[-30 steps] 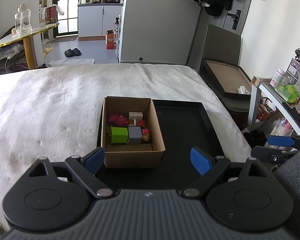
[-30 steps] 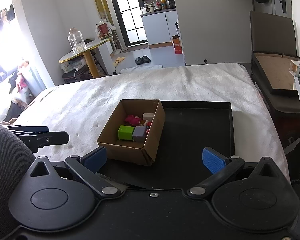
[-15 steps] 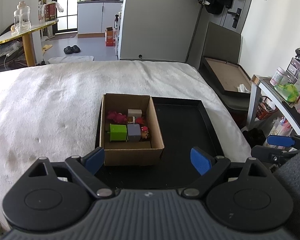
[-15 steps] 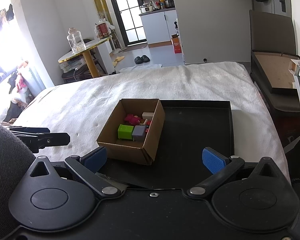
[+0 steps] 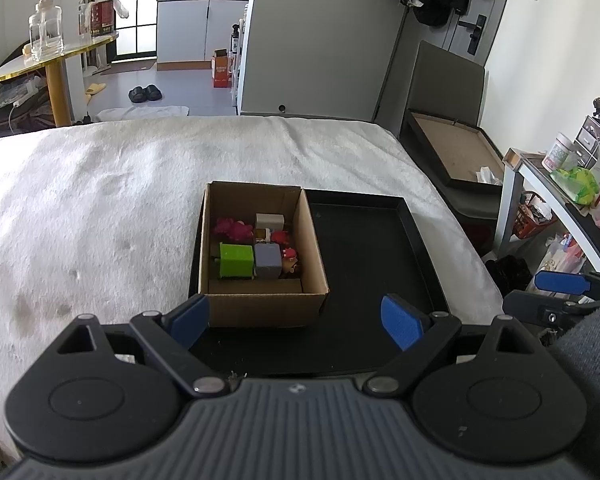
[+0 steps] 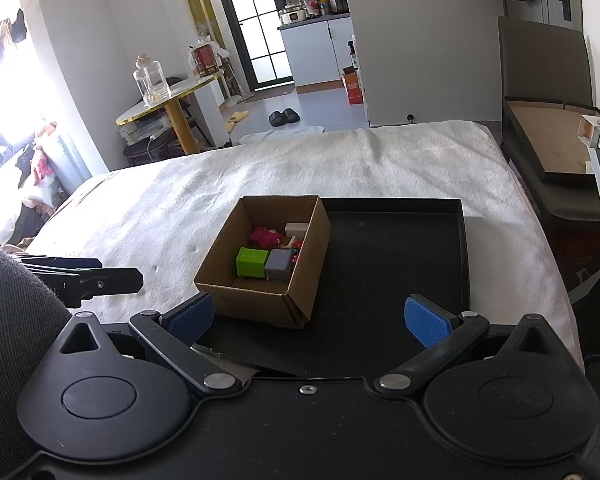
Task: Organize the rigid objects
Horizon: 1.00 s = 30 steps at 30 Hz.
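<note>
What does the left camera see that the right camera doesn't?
Only the left wrist view shows the side shelf with a white jar and a green bag on it.

Only the right wrist view shows the bright window and the pile of things below it.

Both show the cardboard box of small toys, with a green block and a grey block, standing on the black tray, the white blanket, the round table with a glass jar, and slippers. Each open hand-held gripper is empty.
</note>
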{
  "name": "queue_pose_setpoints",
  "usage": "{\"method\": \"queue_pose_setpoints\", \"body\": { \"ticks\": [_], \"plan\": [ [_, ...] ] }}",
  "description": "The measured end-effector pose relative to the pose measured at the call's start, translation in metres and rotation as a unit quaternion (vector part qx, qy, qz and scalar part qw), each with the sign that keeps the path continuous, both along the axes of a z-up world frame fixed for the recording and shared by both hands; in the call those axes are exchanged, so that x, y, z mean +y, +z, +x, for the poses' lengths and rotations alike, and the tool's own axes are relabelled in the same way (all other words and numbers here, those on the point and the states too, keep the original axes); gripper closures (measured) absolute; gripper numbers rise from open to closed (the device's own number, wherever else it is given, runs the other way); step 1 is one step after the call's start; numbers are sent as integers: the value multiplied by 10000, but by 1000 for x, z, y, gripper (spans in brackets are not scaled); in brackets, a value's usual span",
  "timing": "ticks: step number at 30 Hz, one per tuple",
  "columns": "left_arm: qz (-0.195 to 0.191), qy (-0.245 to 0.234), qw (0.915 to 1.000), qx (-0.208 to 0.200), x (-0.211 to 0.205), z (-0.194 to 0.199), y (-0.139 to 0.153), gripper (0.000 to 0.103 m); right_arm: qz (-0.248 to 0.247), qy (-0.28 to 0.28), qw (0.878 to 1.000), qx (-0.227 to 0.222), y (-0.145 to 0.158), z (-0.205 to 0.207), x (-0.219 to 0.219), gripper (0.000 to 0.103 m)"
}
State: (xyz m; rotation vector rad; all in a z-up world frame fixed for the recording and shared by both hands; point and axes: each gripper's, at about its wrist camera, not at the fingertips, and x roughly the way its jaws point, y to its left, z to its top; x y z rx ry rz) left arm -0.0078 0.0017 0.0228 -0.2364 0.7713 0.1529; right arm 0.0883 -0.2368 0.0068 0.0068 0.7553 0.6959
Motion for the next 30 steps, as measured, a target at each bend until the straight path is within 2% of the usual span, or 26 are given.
{"method": "queue_pose_setpoints", "body": {
  "ticks": [30],
  "plan": [
    [-7,52,9999,90,1,1,-2,11,-14,-19,10000,32,-5,-3,1,0]
  ]
}}
